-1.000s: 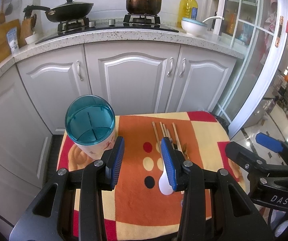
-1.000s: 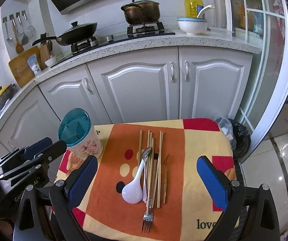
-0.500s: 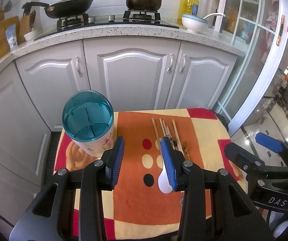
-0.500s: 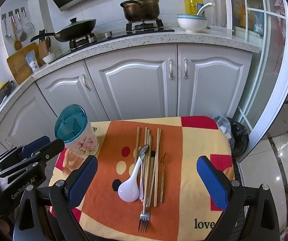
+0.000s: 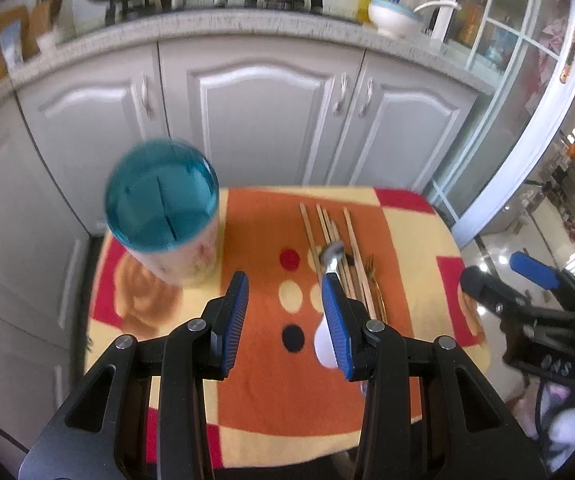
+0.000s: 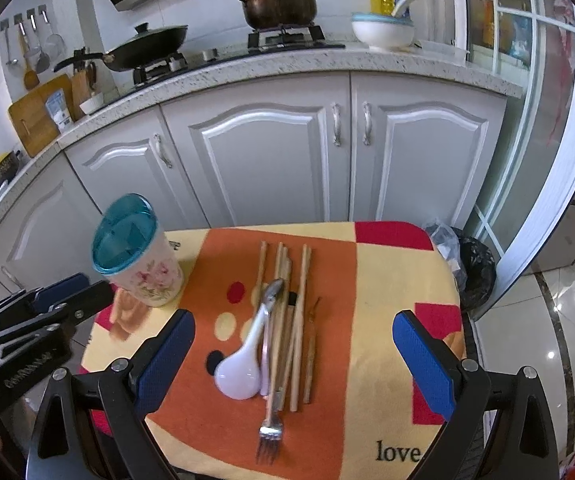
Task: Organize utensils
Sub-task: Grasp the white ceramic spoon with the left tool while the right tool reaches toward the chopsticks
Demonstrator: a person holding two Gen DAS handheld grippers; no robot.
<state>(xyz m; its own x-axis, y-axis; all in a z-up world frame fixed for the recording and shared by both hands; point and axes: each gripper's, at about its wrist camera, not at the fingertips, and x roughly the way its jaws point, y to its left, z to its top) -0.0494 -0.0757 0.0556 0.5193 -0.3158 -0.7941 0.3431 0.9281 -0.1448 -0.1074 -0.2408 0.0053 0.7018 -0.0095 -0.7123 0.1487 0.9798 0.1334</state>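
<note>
Nothing seems sorted: utensils [image 6: 283, 336] lie ahead between my right gripper's [image 6: 293, 344] empty wide jaws; holder [image 6: 137, 252] looks empty, left gripper [image 5: 285, 316] gapes.

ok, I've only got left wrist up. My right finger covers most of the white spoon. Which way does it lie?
Observer: The right wrist view shows the white spoon whole. Its bowl is toward the near edge, its handle points away, and it lies beside the chopsticks.
Operator: Any metal fork? I only see a small brown fork.
Observer: Yes, a metal fork lies in the pile, tines toward the near edge of the cloth.
Operator: Right gripper state?
Observer: The right gripper is wide open, with nothing held between its fingers.
</note>
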